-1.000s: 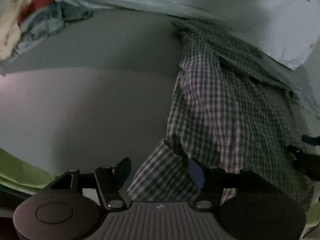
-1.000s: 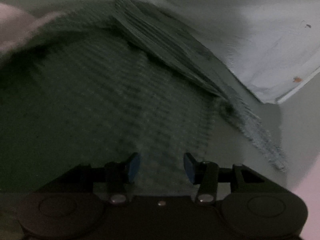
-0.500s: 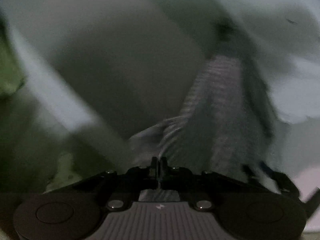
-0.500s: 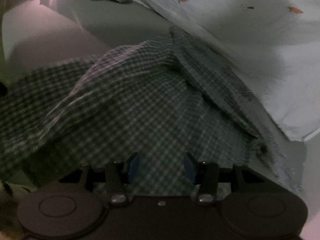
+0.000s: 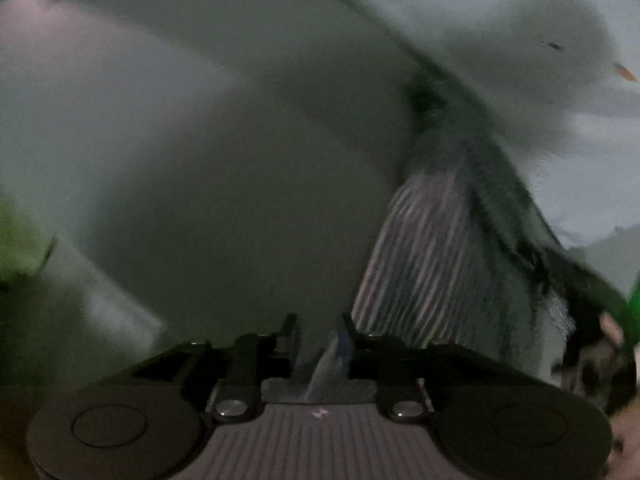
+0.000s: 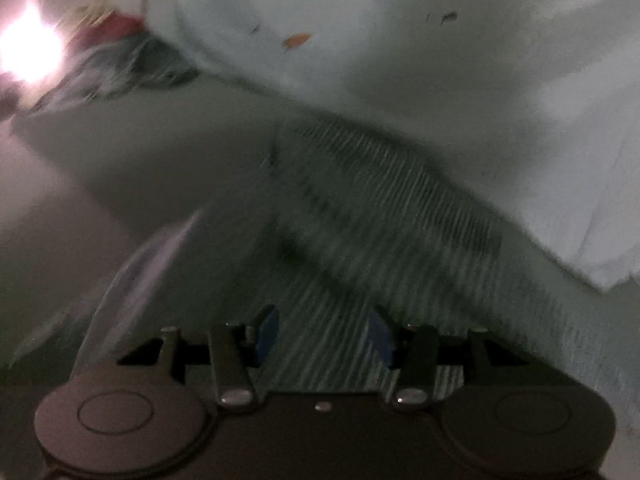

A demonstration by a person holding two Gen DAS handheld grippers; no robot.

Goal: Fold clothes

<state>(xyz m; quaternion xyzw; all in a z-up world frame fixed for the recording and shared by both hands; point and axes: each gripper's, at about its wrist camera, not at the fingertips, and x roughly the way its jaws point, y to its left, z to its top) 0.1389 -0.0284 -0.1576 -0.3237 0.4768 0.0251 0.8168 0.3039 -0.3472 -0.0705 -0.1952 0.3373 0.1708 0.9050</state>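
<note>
The checked shirt lies crumpled on the grey bed surface, blurred by motion. In the left wrist view it runs from the right of my left gripper up toward the white sheet. The left jaws are opening, with a narrow gap. A thin pale strip of cloth shows between them, and the pads do not press on it. In the right wrist view the shirt spreads ahead of and under my right gripper. That gripper stands open with nothing clamped between its blue pads.
A white sheet with small orange marks covers the far right side, its edge over the shirt. A pile of mixed clothes lies at the far left beside a bright glare. Green cloth shows at the left edge.
The left gripper went from open to shut on the shirt's edge and now its jaws have parted again. Both views have swung; the right gripper stays open and sees more of the bed.
</note>
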